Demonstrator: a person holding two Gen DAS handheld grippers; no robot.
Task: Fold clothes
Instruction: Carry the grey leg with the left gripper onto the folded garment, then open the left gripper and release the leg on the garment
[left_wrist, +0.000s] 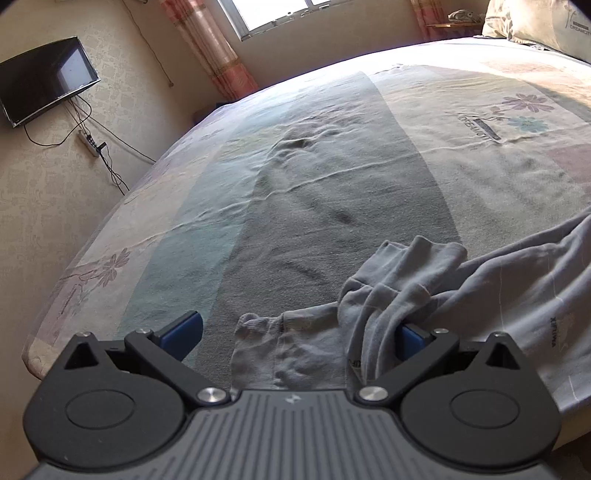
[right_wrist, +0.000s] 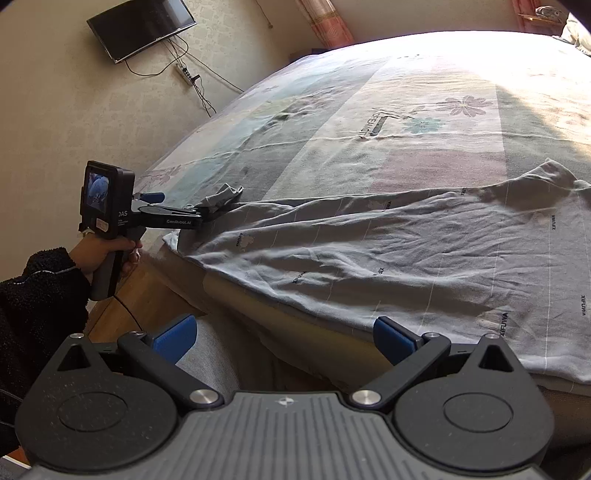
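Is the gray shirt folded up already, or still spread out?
Still spread out. The gray shirt lies wrinkled across the bed, with only its sleeve bunched near the open left tongs.

Grey garment (right_wrist: 406, 251) on patterned bed (right_wrist: 406, 122)

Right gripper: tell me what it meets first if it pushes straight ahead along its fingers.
Probably the side of the bed just below the overhanging hem of the grey garment. The right gripper is open and holds nothing; nothing else shows between its fingers. Depth is unclear, so it might catch the hem first.
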